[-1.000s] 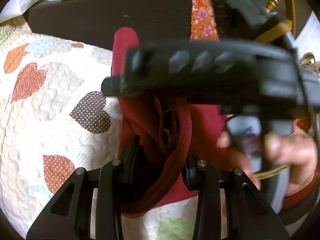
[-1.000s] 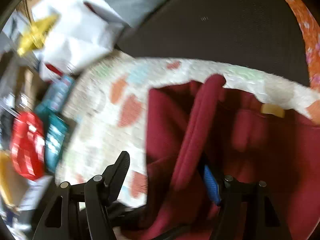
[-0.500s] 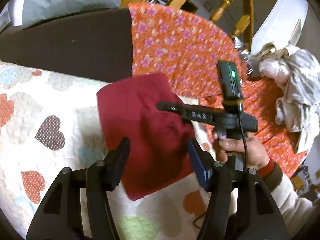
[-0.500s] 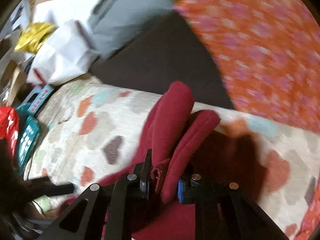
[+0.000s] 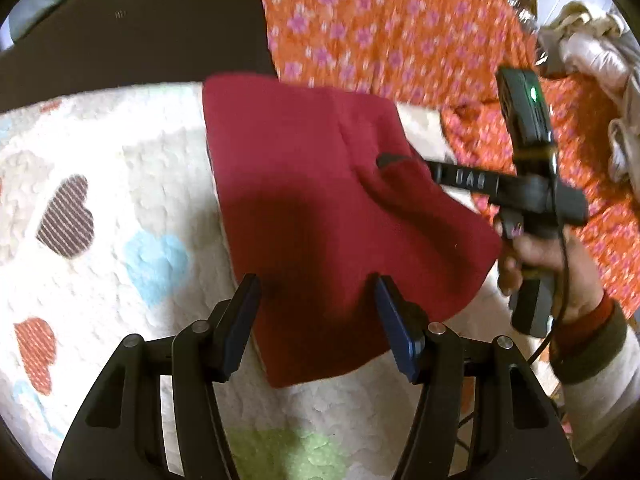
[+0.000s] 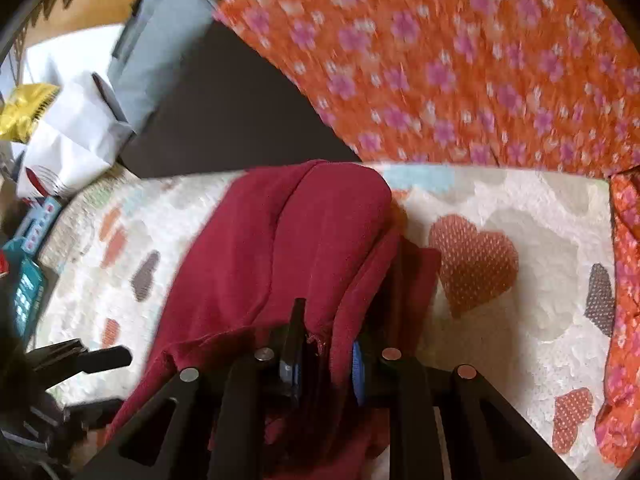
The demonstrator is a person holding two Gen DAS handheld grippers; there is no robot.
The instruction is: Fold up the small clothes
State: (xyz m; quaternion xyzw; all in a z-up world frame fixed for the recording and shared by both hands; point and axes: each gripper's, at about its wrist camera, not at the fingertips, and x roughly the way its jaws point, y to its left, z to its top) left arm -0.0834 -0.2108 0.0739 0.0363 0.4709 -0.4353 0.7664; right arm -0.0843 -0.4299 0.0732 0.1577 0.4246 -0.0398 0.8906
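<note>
The dark red garment (image 5: 320,208) lies folded on the heart-patterned quilt (image 5: 120,200), with its far edge near the quilt's border, where a dark brown surface (image 5: 140,40) and an orange floral cloth (image 5: 380,32) begin; the left claw (image 5: 316,312) hovers over the garment's near part with its jaws apart, the cloth showing between the blue pads (image 5: 244,320) but not pressed by them, so it is released; on the garment's right-hand side the right claw (image 5: 384,159) reaches in, borne by a hand (image 5: 548,268) in a sleeve with a red and olive cuff (image 5: 588,340), its tip lost in a bunched fold of the red cloth; in the right wrist view that claw (image 6: 322,354) is clenched on a gathered ridge of the garment (image 6: 288,240), the fabric squeezed between its narrow jaws and rising from them in a hump toward the quilt's (image 6: 500,208) far edge; beyond the garment's right side, off the quilt, a pale heap of clothes (image 5: 592,52) rests on the orange cloth; to the garment's left in the right wrist view, past the quilt's edge, lie white bags (image 6: 76,128), a yellow packet (image 6: 24,108) and a grey cushion (image 6: 160,52).
</note>
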